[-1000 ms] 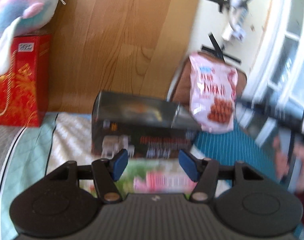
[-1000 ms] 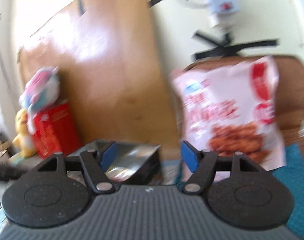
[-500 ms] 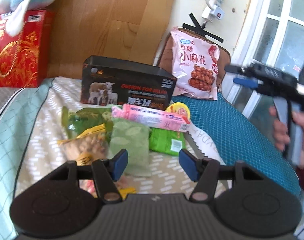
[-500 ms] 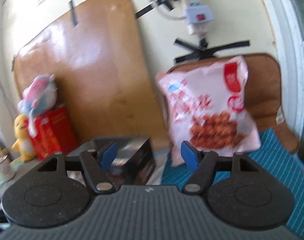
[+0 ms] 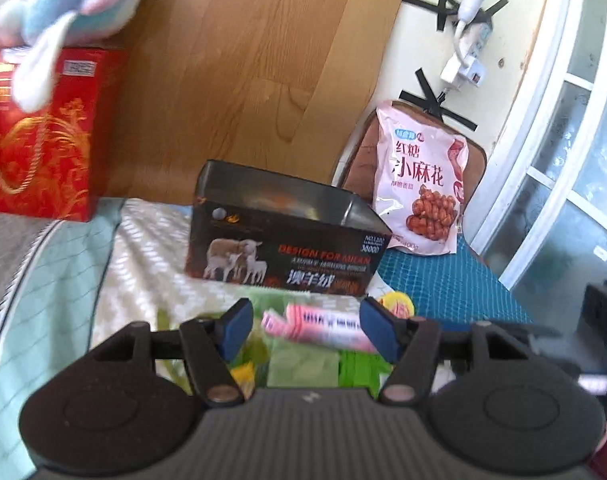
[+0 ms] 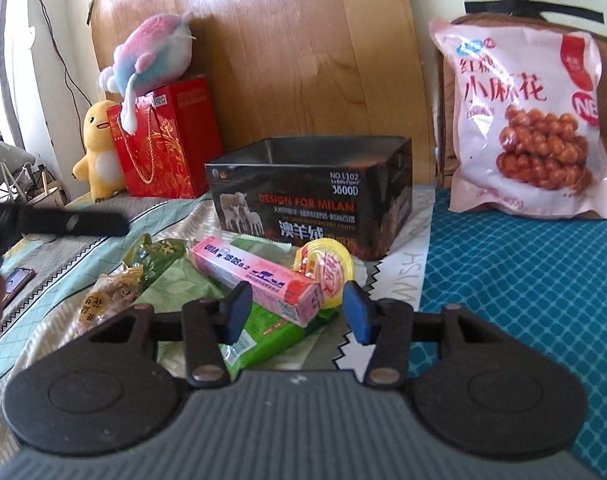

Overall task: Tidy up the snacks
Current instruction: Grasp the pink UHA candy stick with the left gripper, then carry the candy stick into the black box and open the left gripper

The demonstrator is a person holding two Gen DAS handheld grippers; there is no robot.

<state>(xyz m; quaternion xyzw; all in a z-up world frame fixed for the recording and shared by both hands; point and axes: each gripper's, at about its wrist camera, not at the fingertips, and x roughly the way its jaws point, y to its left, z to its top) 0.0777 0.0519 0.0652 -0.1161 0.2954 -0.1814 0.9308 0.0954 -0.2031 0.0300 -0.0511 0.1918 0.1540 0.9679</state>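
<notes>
An open black box (image 6: 311, 196) (image 5: 287, 236) stands on the bed. In front of it lies a pile of snacks: a long pink box (image 6: 259, 276) (image 5: 319, 326), a yellow jelly cup (image 6: 327, 272), green packets (image 6: 263, 340) and a brown nut packet (image 6: 107, 300). A big pink twist-snack bag (image 6: 531, 124) (image 5: 423, 184) leans on a brown cushion at the back right. My right gripper (image 6: 297, 312) is open and empty just above the pink box's near end. My left gripper (image 5: 307, 326) is open and empty above the pile.
A red gift bag (image 6: 163, 144) (image 5: 39, 136) with a pastel plush (image 6: 151, 56) on top stands at the back left beside a yellow plush (image 6: 97, 148). A wooden headboard (image 6: 283, 60) is behind. A blue patterned cloth (image 6: 523, 280) covers the right. A phone (image 6: 17, 280) lies at left.
The right gripper has dropped and tilted down from facing the pink bag to hover over the snack pile. The left gripper has moved in closer to the pile and box.
</notes>
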